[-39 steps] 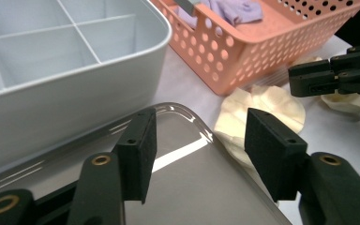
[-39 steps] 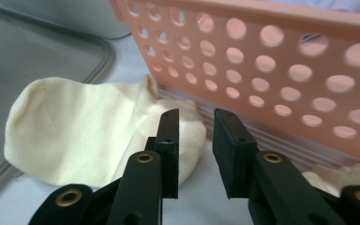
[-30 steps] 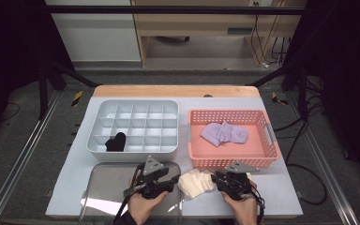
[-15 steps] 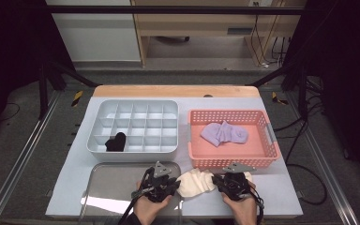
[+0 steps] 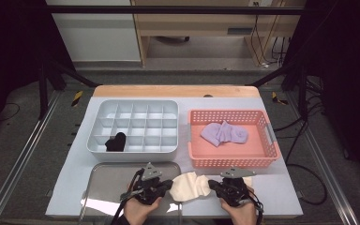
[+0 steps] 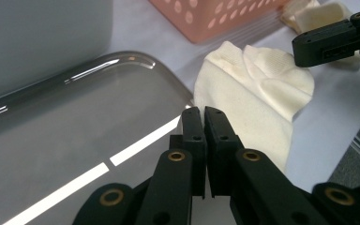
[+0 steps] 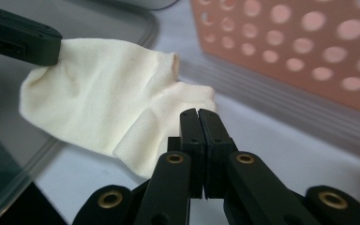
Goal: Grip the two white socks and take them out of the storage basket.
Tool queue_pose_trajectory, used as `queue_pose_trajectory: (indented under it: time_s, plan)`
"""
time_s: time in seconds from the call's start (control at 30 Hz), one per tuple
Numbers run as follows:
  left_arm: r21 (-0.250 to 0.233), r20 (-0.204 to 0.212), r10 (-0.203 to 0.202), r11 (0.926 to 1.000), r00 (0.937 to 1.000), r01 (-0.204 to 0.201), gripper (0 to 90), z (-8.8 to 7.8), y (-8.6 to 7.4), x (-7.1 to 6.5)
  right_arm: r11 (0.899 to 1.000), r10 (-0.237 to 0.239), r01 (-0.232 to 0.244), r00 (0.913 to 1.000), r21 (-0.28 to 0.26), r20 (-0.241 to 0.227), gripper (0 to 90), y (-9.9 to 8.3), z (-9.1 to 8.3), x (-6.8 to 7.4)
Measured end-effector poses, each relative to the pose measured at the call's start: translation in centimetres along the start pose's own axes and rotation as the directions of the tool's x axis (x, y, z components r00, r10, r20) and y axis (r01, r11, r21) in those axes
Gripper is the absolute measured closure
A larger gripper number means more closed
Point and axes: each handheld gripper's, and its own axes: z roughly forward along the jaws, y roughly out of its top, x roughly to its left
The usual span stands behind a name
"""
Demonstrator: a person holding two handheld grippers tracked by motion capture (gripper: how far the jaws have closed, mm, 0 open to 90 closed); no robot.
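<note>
Pinching cream sock (image 5: pixel 190 185) at lower centre of high view, half over tray (image 5: pixel 108 178) edge: left gripper (image 6: pixel 204 112) and right gripper (image 7: pixel 198 114), jaws just closing, now clamped on opposite sock ends. Risk: thin-edge bite slips under stretch; sock drops.

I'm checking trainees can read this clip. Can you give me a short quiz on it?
1. True or false: the black sock lies in the grey divided box.
2. What do the left gripper and right gripper pinch? A. lilac sock B. cream sock C. metal tray
3. What lies in the pink basket?
Key: 1 true; 2 B, both grippers' jaws have just closed on it; 3 lilac socks.
</note>
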Motion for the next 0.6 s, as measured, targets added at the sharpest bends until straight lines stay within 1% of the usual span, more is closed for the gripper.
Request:
queue_pose_trajectory:
  time_s: [0.03,0.07,0.13,0.17,0.2,0.23,0.27,0.3,0.33,0.37,0.4,0.43,0.47,0.53,0.6]
  plan:
    - [0.013,-0.009,0.013,0.9998,0.9999,-0.012,86.9,-0.6,-0.6,0.3,1.000,0.008,-0.008,0.9998,0.017,-0.017,89.6,-0.3,0.1,0.6]
    - [0.015,-0.013,0.015,0.9998,0.9998,-0.015,86.8,-0.8,-0.9,0.4,1.000,0.010,-0.009,0.9998,0.020,-0.019,89.7,-0.3,0.1,0.7]
    - [0.018,-0.018,0.016,0.9997,0.9997,-0.015,86.8,-0.9,-1.1,0.6,1.000,0.012,-0.011,0.9998,0.025,-0.019,89.7,-0.4,0.2,0.9]
    - [0.027,-0.027,0.014,0.9995,0.9995,-0.013,86.6,-0.9,-1.6,1.1,0.999,0.020,-0.019,0.9996,0.049,-0.019,89.5,-0.6,0.6,1.3]
    - [0.027,-0.027,0.014,0.9995,0.9995,-0.013,86.4,-0.9,-1.6,1.1,0.999,0.020,-0.019,0.9996,0.049,-0.019,89.5,-0.6,0.6,1.3]
    - [0.030,-0.032,0.014,0.9995,0.9994,-0.013,86.1,-0.7,-2.0,1.3,0.998,0.017,-0.016,0.9996,0.066,-0.024,86.7,-0.7,1.1,1.5]
    - [0.030,-0.032,0.014,0.9995,0.9994,-0.013,85.6,-0.7,-2.0,1.3,0.998,0.016,-0.015,0.9996,0.061,-0.024,84.7,-0.7,1.2,1.6]
    - [0.033,-0.038,0.031,0.9990,0.9988,-0.029,85.1,-0.7,-2.2,1.3,0.999,0.007,-0.006,0.9996,0.048,-0.028,82.3,-0.6,1.2,1.6]
    - [0.033,-0.038,0.031,0.9990,0.9988,-0.029,84.7,-0.7,-2.2,1.3,0.999,0.007,-0.006,0.9996,0.048,-0.028,82.3,-0.6,1.2,1.6]
    - [0.016,-0.032,0.028,0.9995,0.9991,-0.027,84.4,-0.6,-2.4,1.4,1.000,0.002,-0.002,0.9998,0.008,-0.020,77.8,-0.4,1.2,1.5]
    - [0.016,-0.032,0.028,0.9995,0.9991,-0.027,84.4,-0.6,-2.4,1.4,1.000,0.002,-0.002,0.9998,0.008,-0.020,77.8,-0.4,1.2,1.5]
    - [0.012,-0.023,0.023,0.9997,0.9995,-0.023,84.4,-0.5,-2.5,1.4,1.000,0.009,-0.009,0.9997,0.004,-0.022,76.7,-0.2,1.2,1.5]
    - [0.013,-0.022,0.026,0.9996,0.9994,-0.026,84.4,-0.5,-2.5,1.4,1.000,0.003,-0.003,0.9998,-0.009,-0.021,75.4,-0.1,1.4,1.4]
    - [0.008,-0.025,0.034,0.9994,0.9991,-0.034,84.7,-0.5,-2.5,1.3,1.000,-0.006,0.007,0.9996,0.011,-0.028,76.7,0.1,2.3,1.6]
    - [0.006,-0.029,0.035,0.9994,0.9990,-0.034,85.0,-0.4,-2.6,1.4,0.999,-0.017,0.017,0.9997,0.041,-0.016,80.0,0.1,2.9,1.8]
